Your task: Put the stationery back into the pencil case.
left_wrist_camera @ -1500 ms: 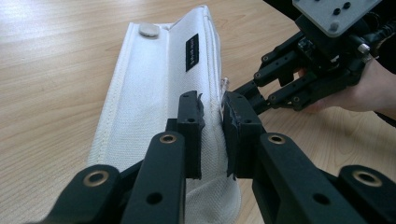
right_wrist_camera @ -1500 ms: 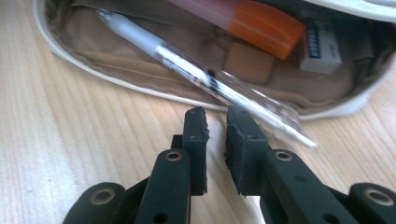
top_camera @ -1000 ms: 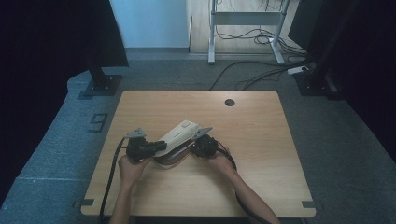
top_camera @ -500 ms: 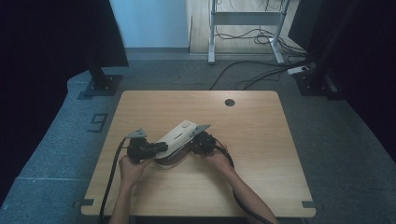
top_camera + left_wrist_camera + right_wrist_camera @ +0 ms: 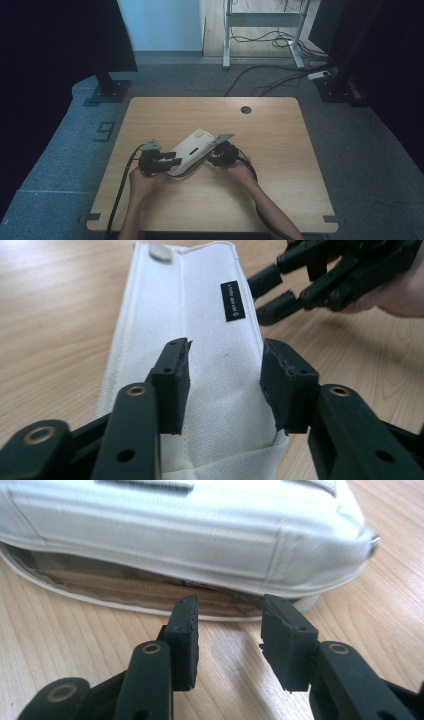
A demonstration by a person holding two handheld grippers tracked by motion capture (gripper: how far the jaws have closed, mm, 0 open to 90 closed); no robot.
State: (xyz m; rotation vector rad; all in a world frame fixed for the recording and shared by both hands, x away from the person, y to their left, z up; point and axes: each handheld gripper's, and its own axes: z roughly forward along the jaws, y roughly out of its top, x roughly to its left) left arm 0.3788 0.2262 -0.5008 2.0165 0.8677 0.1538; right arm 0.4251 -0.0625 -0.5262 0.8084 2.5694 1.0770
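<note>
A white canvas pouch (image 5: 190,147) lies slanted on the wooden table (image 5: 280,130). Its near-left end sits between the jaws of my left gripper (image 5: 175,161), which press on the fabric. In the left gripper view the pouch (image 5: 200,300) runs away from my left gripper (image 5: 225,375) and has a small black label. My right gripper (image 5: 212,159) stands open at the pouch's right side, touching nothing. In the right gripper view the pouch (image 5: 200,530) is unzipped, its top raised off a brownish lining just beyond my right gripper (image 5: 230,630). The right gripper (image 5: 260,297) also appears in the left gripper view.
A round cable hole (image 5: 245,109) sits near the table's far edge. Beyond the table stand a black stand base (image 5: 107,90), a metal frame (image 5: 260,30) and floor cables (image 5: 280,80). A black cable (image 5: 120,195) trails from the left gripper over the front edge.
The right gripper has edged slightly closer to the pouch's side. The left gripper and the pouch have stayed where they were.
</note>
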